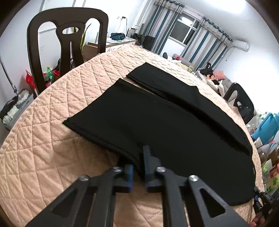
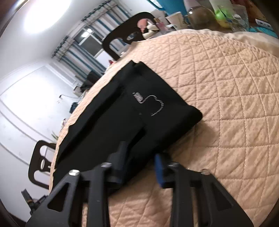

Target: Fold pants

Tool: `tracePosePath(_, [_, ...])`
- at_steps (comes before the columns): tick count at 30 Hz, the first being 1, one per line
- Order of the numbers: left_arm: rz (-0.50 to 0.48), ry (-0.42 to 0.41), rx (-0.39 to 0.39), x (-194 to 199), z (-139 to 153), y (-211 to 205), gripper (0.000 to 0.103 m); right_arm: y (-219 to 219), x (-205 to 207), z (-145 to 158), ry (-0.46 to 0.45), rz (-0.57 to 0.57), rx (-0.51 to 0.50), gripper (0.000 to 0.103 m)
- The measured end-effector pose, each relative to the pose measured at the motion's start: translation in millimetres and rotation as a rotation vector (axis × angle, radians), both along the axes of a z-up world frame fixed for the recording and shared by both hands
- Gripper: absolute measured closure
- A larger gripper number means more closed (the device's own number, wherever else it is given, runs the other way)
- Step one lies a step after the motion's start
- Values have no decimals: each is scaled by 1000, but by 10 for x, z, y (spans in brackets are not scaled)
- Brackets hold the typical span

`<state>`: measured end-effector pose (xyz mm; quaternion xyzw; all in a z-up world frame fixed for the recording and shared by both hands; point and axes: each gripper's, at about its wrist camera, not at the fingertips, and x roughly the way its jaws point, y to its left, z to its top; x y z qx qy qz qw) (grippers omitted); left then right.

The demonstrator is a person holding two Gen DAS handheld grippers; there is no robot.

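Note:
Black pants [image 1: 157, 118] lie flat on a peach quilted cover [image 1: 52, 139], their two legs stretching away side by side. My left gripper [image 1: 139, 167] sits at the near edge of one leg, shut, with the fabric's edge pinched between its blue pads. In the right wrist view the pants [image 2: 122, 113] show a white stitched mark [image 2: 150, 103] near the waist end. My right gripper [image 2: 139, 162] is at the near waist corner. Its fingers stand a little apart with black fabric filling the gap between them. This view is blurred.
A dark chair [image 1: 68, 35] stands behind the far left rim of the table, another [image 1: 242, 101] at the right. Cups, jars and bottles [image 2: 218, 14] crowd the table's end beyond the quilted cover [image 2: 226, 104]. A third chair [image 2: 40, 164] shows at lower left.

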<state>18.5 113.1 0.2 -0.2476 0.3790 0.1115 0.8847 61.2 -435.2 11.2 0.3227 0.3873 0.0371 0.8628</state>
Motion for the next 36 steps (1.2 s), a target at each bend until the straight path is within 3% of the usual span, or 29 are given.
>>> tracePosePath(1, [-4, -1, -5, 7, -2, 10, 97, -27, 3, -8, 4, -7, 1, 92])
tracePosePath(4, [-21, -8, -4, -1, 20, 2, 99, -64, -7, 11, -9, -1, 23, 100])
tracePosePath(13, [-83, -115, -18, -548, 304, -61, 99, -179, -519, 316, -121, 26, 44, 101])
tracePosePath(20, [-128, -126, -28, -1082, 243, -99, 99, -358, -1204, 350, -90, 12, 17, 101])
tracePosePath(25, [-116, -28, -19, -1022, 18, -118, 98, -341, -1128, 87, 19, 47, -20, 100])
tracePosePath(27, [-89, -34, 17, -1093, 78, -117, 93, -343, -1140, 105, 9, 49, -24, 99])
tracePosePath(31, [7, -84, 132, -1187, 370, -39, 91, -304, -1324, 365, -37, 26, -192, 83])
tracePosePath(34, [46, -127, 190, -1237, 529, -25, 90, -321, -1393, 573, -52, -43, -353, 83])
tracePosePath(36, [43, -149, 212, -1219, 596, -44, 89, -315, -1406, 699, -115, -61, -409, 83])
